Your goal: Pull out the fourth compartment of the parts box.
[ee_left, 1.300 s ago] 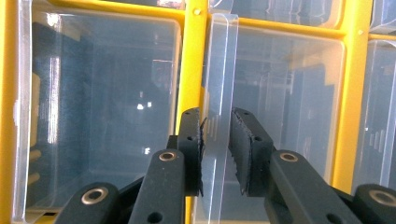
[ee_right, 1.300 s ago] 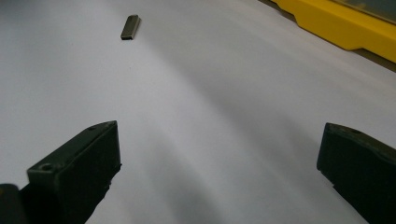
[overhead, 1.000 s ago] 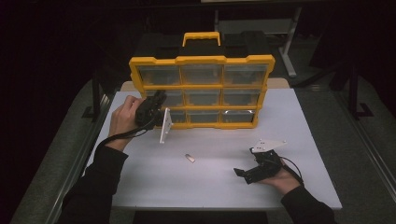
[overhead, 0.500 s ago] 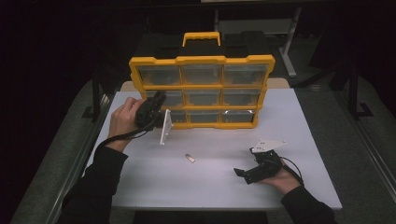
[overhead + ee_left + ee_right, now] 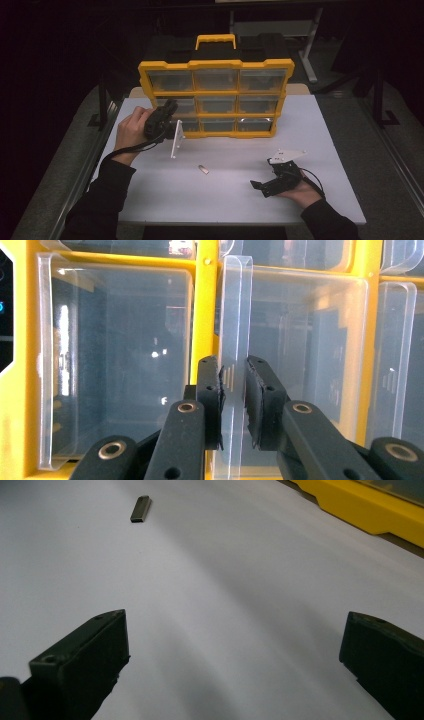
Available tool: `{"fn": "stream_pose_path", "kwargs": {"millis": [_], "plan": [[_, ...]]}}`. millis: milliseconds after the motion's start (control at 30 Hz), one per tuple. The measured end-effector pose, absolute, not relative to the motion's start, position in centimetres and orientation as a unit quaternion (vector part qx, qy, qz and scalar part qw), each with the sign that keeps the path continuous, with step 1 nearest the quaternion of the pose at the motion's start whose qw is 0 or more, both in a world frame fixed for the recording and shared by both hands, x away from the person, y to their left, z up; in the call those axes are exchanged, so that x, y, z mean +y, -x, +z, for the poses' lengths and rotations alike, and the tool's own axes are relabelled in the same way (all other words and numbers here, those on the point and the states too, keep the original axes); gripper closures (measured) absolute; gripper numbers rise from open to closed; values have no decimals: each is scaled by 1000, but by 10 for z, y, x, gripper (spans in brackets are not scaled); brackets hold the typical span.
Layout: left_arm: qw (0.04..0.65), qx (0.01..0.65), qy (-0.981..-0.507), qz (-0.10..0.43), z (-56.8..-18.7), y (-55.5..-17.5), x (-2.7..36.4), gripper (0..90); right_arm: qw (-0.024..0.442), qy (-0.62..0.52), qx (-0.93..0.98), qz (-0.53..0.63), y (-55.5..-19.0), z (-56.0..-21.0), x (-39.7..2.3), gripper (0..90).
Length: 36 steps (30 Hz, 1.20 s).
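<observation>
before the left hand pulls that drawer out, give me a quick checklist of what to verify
1. Left tongs shut on the clear drawer's tab: ok.
2. Grip centred on the tab: ok, pads sit either side.
3. Yellow organizer standing upright on the white table: ok.
4. Right tongs open and resting away from the organizer: ok.
5. Small metal piece lying apart from the drawer's path: ok.
6. Drawer contents: cannot tell.

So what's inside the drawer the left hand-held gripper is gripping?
Through the clear drawer front nothing shows; its floor looks bare. The gripper clamps the pull tab, whose strip covers part of the inside.
</observation>
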<state>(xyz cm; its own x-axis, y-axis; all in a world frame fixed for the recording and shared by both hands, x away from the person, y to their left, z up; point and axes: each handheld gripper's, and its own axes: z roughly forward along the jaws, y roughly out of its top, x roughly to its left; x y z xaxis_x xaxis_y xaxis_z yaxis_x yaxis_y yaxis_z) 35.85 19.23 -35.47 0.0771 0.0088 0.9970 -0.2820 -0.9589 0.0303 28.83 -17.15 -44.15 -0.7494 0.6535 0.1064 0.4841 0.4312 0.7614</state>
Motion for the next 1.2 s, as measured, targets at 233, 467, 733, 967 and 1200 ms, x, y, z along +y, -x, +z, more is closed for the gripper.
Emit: {"fn": "stream_pose_path", "kwargs": {"millis": [233,467,733,967,1200], "plan": [[110,-94,-728,670,-354,-354,192,781,104,-338,840,412,-288,-441,-172,0],[111,-98,-729,669,-354,-350,193,781,103,-338,839,413,-288,-441,-172,0],[112,-99,-730,667,-353,-346,194,781,104,-338,839,413,-288,-441,-172,0],[113,-101,-730,666,-353,-341,194,781,105,-338,839,413,-288,-441,-172,0],[113,-104,-730,666,-353,-336,194,782,105,-338,839,413,-288,-441,-172,0]]}}
